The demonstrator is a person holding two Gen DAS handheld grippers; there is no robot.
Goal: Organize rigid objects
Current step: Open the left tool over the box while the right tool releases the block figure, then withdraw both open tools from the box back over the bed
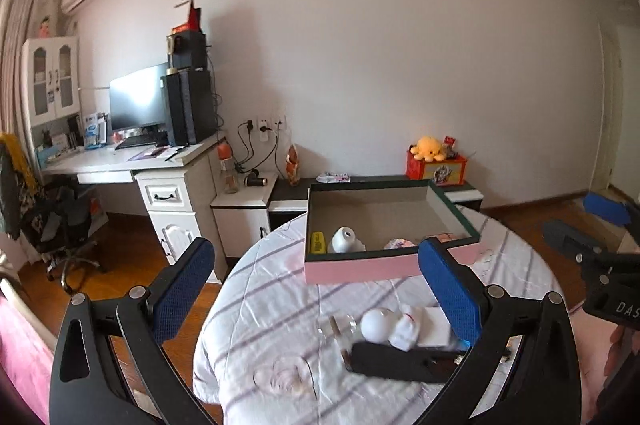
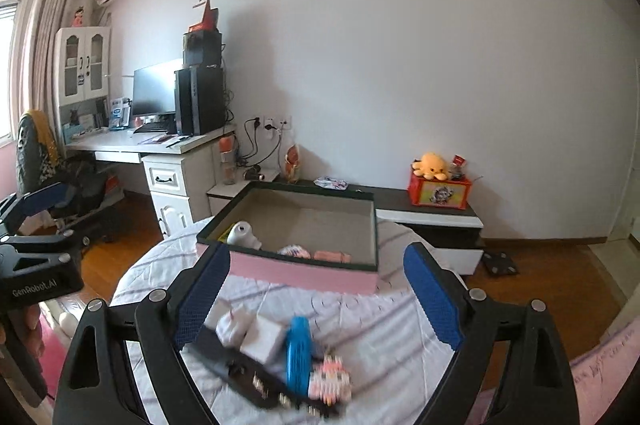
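Observation:
A pink box (image 1: 360, 267) with a dark green rim stands on the round table (image 1: 260, 305) under a striped white cloth. In it lie a white bottle (image 1: 345, 240), a yellow item (image 1: 318, 243) and pink things. Nearer me lies a black tray (image 2: 240, 369) bearing a white soft figure (image 2: 233, 328), a white cube (image 2: 264, 339), a blue cylinder (image 2: 299, 353) and a pink-and-white block figure (image 2: 332, 377). My left gripper (image 1: 316, 247) hangs open above the table, with nothing between its pads. My right gripper (image 2: 316, 254) is also open and empty, above the tray.
A clear glass dish (image 1: 280, 379) and a small clear bottle (image 1: 340, 329) lie on the cloth left of the tray. Behind the table are a low cabinet (image 2: 432, 221) with a red toy box (image 2: 438, 193), a white desk (image 1: 132, 161) and an office chair (image 1: 60, 221). The floor is wood.

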